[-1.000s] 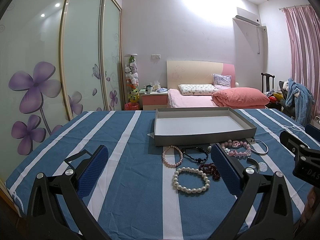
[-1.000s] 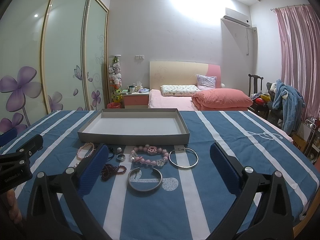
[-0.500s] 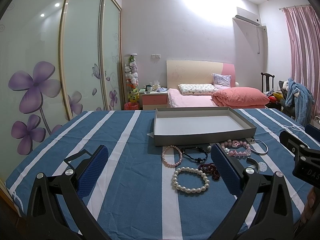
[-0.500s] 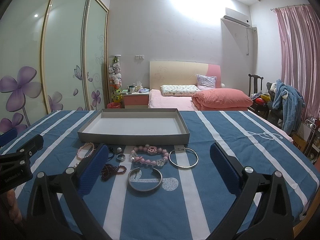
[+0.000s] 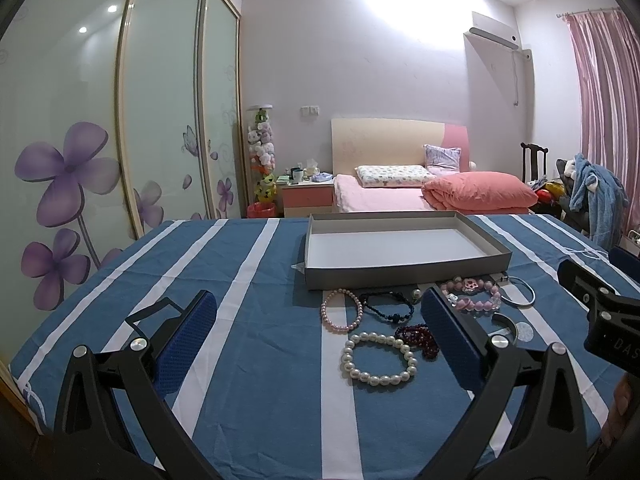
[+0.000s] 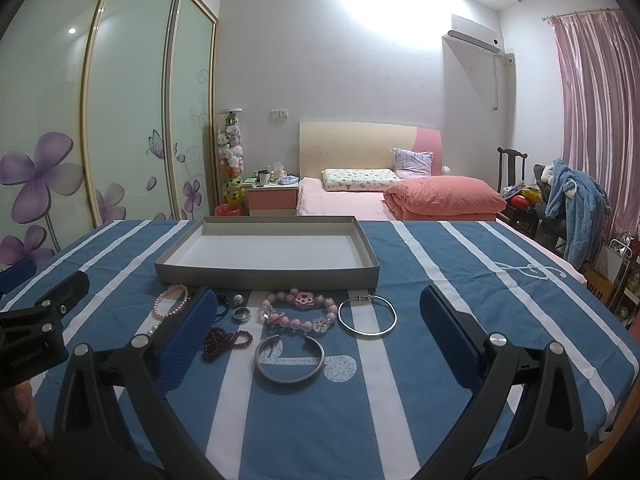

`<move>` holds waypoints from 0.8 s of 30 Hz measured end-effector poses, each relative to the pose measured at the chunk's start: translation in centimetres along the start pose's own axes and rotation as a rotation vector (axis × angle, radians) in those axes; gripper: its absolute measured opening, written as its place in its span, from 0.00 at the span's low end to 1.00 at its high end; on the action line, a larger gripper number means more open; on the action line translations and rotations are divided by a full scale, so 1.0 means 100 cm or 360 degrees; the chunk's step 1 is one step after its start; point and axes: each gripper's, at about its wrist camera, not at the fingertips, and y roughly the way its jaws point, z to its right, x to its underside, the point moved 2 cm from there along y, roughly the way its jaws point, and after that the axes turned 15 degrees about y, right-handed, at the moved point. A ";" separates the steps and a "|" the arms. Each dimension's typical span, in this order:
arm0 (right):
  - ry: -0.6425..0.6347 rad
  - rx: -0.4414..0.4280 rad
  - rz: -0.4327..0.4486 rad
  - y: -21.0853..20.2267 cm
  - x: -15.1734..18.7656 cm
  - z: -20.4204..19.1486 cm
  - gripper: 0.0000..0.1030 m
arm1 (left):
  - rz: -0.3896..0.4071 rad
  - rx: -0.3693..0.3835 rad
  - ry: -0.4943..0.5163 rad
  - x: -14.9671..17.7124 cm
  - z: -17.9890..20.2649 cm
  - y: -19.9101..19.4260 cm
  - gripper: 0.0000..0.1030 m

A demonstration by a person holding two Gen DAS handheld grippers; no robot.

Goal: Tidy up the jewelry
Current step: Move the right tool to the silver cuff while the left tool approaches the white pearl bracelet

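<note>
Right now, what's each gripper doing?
Left gripper: open, holding nothing, above the cloth.
Right gripper: open, holding nothing.

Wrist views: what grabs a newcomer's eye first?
The empty grey tray sits mid-table on the blue-and-white striped cloth. Just in front of it lies a loose cluster of jewelry: a white pearl bracelet, a pink bead bracelet and two silver bangles. Both tongs hover open and empty, left and right.
</note>
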 end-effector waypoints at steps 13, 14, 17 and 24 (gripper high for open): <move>0.0072 0.0037 -0.0455 0.051 0.024 0.032 0.96 | -0.0368 0.0198 -0.0097 0.025 -0.004 0.043 0.98; 0.0069 0.0044 -0.0515 0.057 0.028 0.032 0.96 | -0.0394 0.0232 -0.0098 0.027 -0.003 0.046 0.98; 0.0070 0.0024 -0.0633 0.068 0.035 0.031 0.96 | -0.0466 0.0263 -0.0055 0.028 0.001 0.055 0.98; -0.0031 0.0068 -0.0843 0.093 0.050 0.010 0.95 | -0.0579 0.0348 0.0041 0.030 0.013 0.068 0.98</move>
